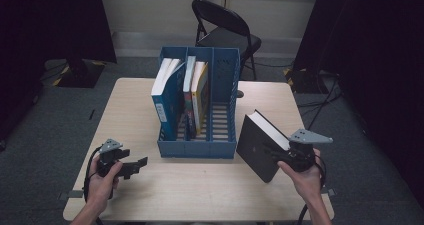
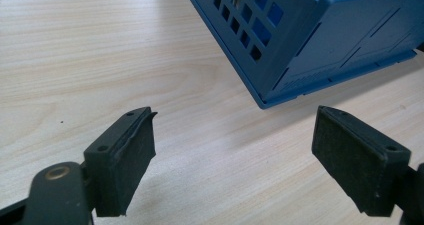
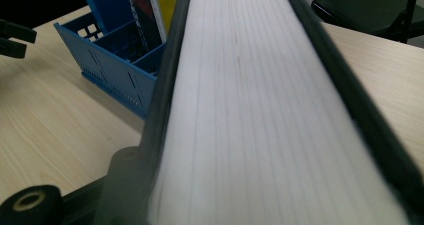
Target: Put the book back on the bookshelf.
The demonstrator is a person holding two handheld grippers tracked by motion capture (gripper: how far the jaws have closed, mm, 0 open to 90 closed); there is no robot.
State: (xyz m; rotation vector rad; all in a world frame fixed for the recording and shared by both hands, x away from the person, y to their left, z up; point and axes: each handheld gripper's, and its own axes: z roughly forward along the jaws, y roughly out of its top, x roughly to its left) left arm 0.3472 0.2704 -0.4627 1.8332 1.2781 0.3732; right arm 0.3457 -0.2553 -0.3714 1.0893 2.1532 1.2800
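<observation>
A thick black book with white page edges stands tilted at the right front of the table, to the right of a blue file rack. My right gripper is shut on the book's near edge, one jaw on each cover. The rack has three slots. A blue book leans in its left slot, other books stand in the middle one, and the right slot is empty. My left gripper rests open at the left front, nothing between its pads. The rack's corner lies just ahead of it.
The wooden table has bare room in front of the rack and on its left side. A black folding chair stands beyond the table's far edge. Dark curtains hang at both sides of the room.
</observation>
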